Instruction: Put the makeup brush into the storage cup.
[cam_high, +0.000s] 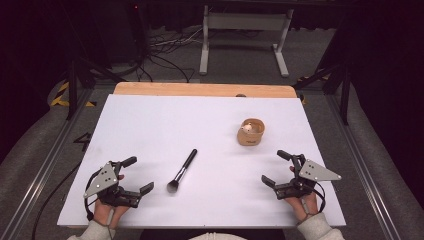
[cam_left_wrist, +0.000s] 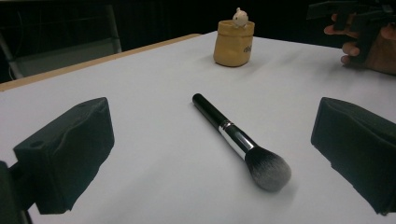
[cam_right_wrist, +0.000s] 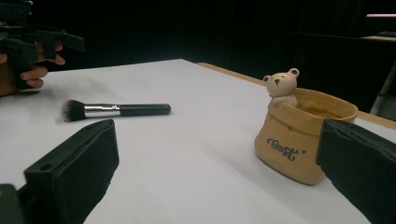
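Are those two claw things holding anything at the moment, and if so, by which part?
Nothing is held. The left gripper and right gripper both stand open; the makeup brush lies untouched on the table.

The word "Best", followed by a small heart, is written in dark script on the tan sack-shaped pot (cam_right_wrist: 299, 140).

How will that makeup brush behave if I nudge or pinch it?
The makeup brush lies flat, and its handle looks round and glossy, so it may roll sideways when nudged and slip in a loose pinch. The fluffy bristle head would probably squash, so the metal ferrule looks a firmer place to grip. It seems slim and likely light.
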